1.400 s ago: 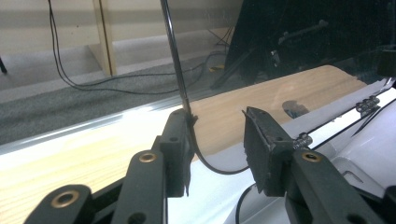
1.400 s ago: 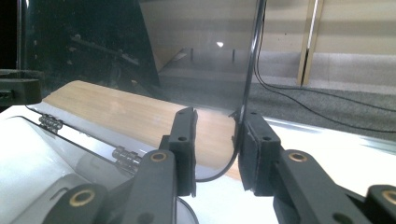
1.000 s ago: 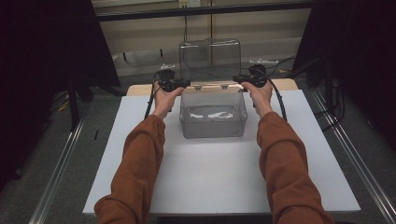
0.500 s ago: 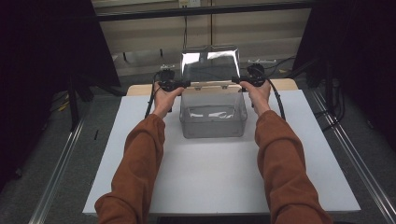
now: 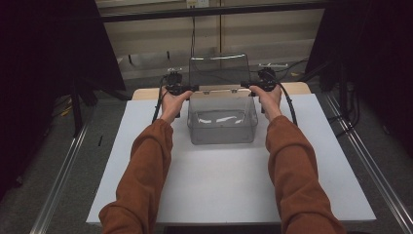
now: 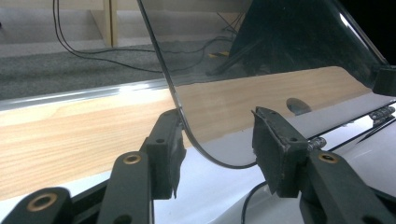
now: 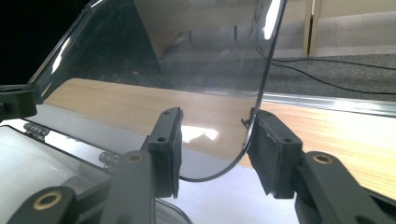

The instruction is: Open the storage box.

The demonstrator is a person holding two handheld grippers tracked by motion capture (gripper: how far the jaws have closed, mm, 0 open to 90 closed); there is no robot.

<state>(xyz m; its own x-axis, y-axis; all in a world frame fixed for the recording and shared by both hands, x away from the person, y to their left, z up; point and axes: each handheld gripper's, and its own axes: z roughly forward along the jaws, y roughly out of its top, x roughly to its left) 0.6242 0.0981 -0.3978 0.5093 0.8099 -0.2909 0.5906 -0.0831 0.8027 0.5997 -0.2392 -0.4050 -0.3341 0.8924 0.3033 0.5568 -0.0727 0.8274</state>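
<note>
Clear box (image 5: 222,122) is sitting mid-table (image 5: 146,161), lid (image 5: 218,70) standing up at the back. L gripper (image 6: 215,140) & R gripper (image 7: 214,140) have just been opening, jaws straddling the lid's lower corners, one pad each touching its edge, not clamping.

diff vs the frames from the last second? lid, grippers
The lid of the clear box stands swung up at the back; half a second ago it looked tipped differently and caught glare. Both gripper jaws have just been opening: the left gripper and right gripper each have a lid corner between their jaws, one pad at its edge, not clamped. Hands, box and white board stayed put.
</note>
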